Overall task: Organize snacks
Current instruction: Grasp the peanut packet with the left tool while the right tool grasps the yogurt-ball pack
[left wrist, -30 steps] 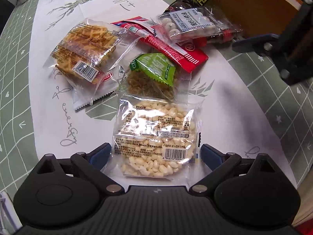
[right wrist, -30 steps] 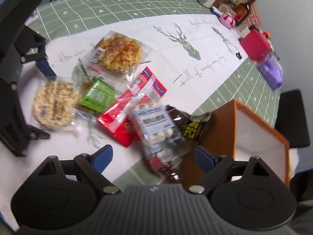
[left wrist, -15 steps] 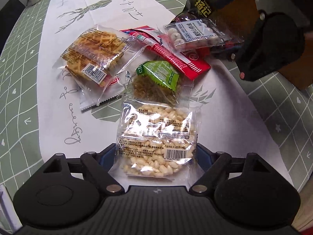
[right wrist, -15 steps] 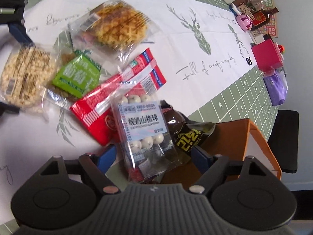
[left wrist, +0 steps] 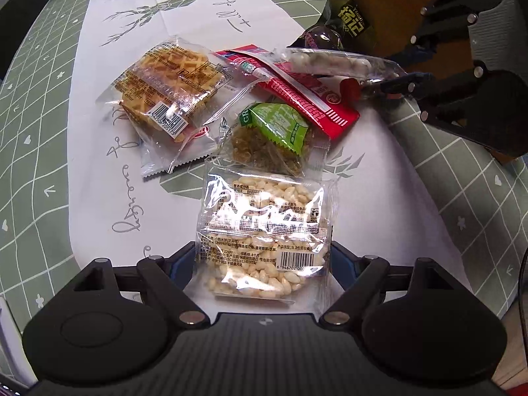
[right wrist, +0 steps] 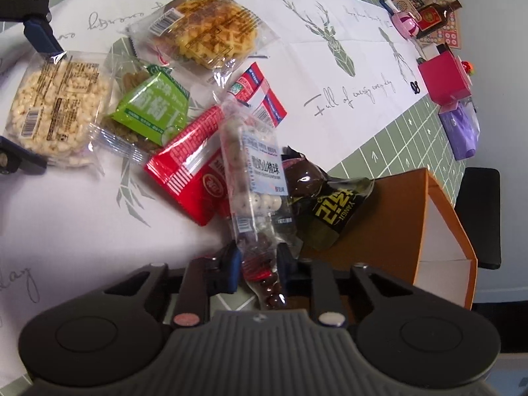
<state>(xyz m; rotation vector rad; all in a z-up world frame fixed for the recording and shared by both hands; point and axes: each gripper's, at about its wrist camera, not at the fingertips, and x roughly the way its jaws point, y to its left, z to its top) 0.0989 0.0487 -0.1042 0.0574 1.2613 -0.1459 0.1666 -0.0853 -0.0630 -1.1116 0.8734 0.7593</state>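
Several snack packs lie on a white runner. My left gripper (left wrist: 262,260) is open, its fingers on either side of the puffed-rice pack (left wrist: 264,234), which lies flat on the table; it also shows in the right wrist view (right wrist: 54,109). My right gripper (right wrist: 259,259) is shut on the near end of the clear pack of white and dark balls (right wrist: 257,178) and holds it tilted over the red pack (right wrist: 194,168). In the left wrist view this clear pack (left wrist: 330,62) is raised off the pile. A waffle pack (left wrist: 171,89), a green pack (left wrist: 277,135) and a dark pack (right wrist: 326,204) lie around.
An open orange box (right wrist: 429,231) with a white inside stands right of the pile, against the dark pack. A pink box (right wrist: 445,77), a purple bag (right wrist: 462,132) and small bottles (right wrist: 432,16) sit at the table's far end. A black chair (right wrist: 478,217) stands beyond the box.
My right gripper has moved in, shut on the clear ball pack and lifted its end. My left gripper has stayed around the puffed-rice pack, still open.
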